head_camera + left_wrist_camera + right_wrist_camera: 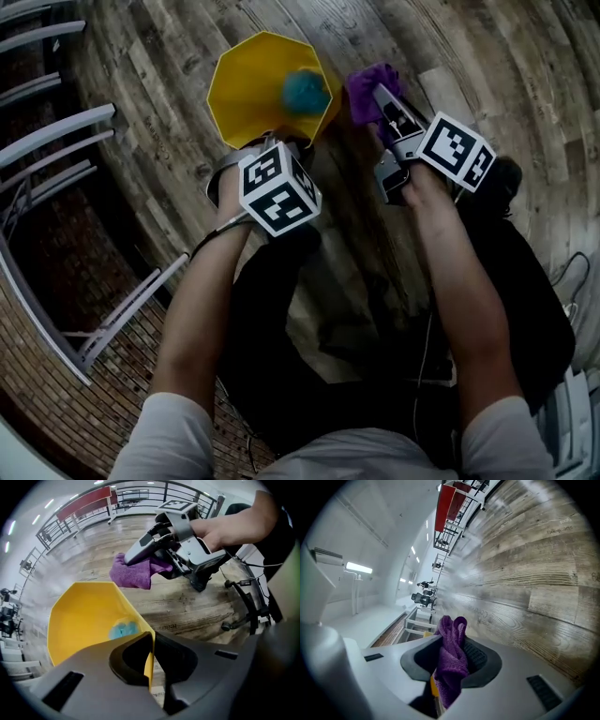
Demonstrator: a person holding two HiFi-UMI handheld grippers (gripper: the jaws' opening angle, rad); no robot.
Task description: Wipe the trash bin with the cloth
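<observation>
probably open office hall: plank floor [469, 56], metal railings [66, 120], distant desk chairs [423, 598]

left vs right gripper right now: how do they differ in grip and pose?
Grip: the left gripper is shut on the rim of the yellow bin; the right gripper is shut on the purple cloth.
Pose: the left gripper points down at the bin; the right gripper points nearer level, out along the floor.
Shared: both are shut on something, and neither is empty.

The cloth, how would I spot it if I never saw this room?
Look at the wooden floor and find the yellow bin. Right beside it, the right gripper pinches the cloth. It is the only purple, fuzzy thing there.
</observation>
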